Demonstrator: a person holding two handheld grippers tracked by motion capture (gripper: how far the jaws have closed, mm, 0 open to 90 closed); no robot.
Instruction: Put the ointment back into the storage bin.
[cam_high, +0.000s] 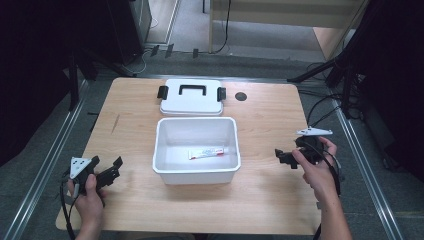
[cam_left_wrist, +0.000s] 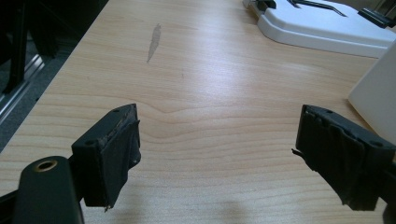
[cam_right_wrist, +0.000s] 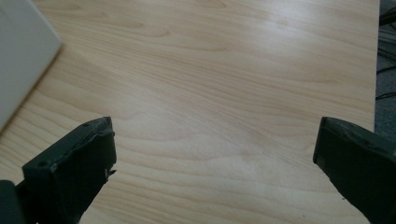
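My left gripper (cam_high: 111, 169) is wide open and holds nothing. My right gripper (cam_high: 283, 157) is wide open too, and empty. Between them sits the white plastic box (cam_high: 196, 149), near each gripper but not touching. A toothpaste tube (cam_high: 206, 152) lies flat inside it, on the bottom. The white lid (cam_high: 191, 97) rests on the table (cam_high: 260, 200) just past the box. If I reach in too fast, I think a jaw could bump the box wall and push the box away.

Evenly lit from above, with soft glare on the pale bench (cam_left_wrist: 201, 93), dark surroundings in the high view, and blurred, near black jaws
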